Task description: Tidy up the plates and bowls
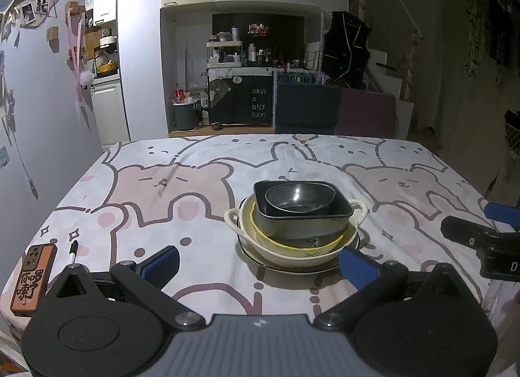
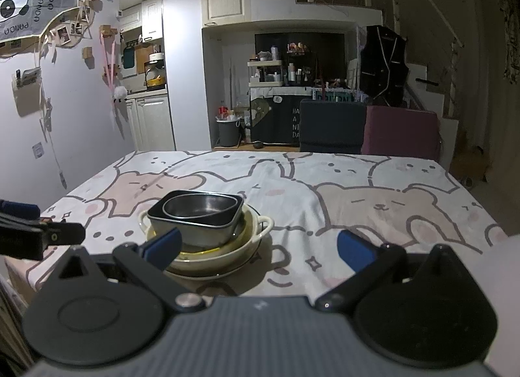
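Both grippers, left (image 1: 260, 264) and right (image 2: 260, 248), are hovering spread and empty (nothing pinched) just short of the nested stack (image 1: 297, 214), so lifting the small dark bowl (image 1: 299, 198) straight up seems safest.

Stack of dishes (image 1: 297, 224) sits mid-table, the only big obstacle on the cloth-covered table (image 1: 169, 181). From the stack: 12 o'clock to far edge open; 9 o'clock wide open; 3 o'clock open. Phone (image 1: 31, 279) and pen (image 1: 73, 251) lie near the 8 o'clock corner, well apart from stack. Two chairs (image 2: 367, 129) stand behind far edge at 12-1 o'clock. Wall (image 1: 48, 100) hugs 9 o'clock side.
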Available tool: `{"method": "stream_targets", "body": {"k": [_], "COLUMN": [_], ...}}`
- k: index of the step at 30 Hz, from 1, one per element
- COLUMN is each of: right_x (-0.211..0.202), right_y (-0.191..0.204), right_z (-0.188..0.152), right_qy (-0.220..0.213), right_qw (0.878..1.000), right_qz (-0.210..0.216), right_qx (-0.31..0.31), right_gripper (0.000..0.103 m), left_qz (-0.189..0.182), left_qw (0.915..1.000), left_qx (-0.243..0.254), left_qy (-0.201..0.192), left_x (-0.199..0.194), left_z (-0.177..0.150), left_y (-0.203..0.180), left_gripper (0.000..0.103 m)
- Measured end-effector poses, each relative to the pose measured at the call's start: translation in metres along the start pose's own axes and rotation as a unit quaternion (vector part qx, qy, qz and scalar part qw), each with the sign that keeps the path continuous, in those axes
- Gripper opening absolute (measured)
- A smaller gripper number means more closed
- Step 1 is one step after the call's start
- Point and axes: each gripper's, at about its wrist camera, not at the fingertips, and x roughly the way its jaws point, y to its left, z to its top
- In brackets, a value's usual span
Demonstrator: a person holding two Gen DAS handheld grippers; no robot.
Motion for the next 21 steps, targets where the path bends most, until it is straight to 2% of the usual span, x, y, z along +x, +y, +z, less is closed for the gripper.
{"method": "stream_targets", "body": {"k": [21], "right_x": [0.0001], "right_y": [0.0006], "right_z": [-0.0002], "right_qy": [-0.002], "right_qw": [1.000], "right_qz": [-0.003], "right_qx": [-0.001], "right_gripper": [0.103], "left_qz": [-0.002], "left_qw": [1.0000], "left_qx": [0.000], "left_qy": [0.002], "left_x": [0.0018], "left_z": [-0.0012], "left_y": [-0.0005], "left_gripper": [0.103]}}
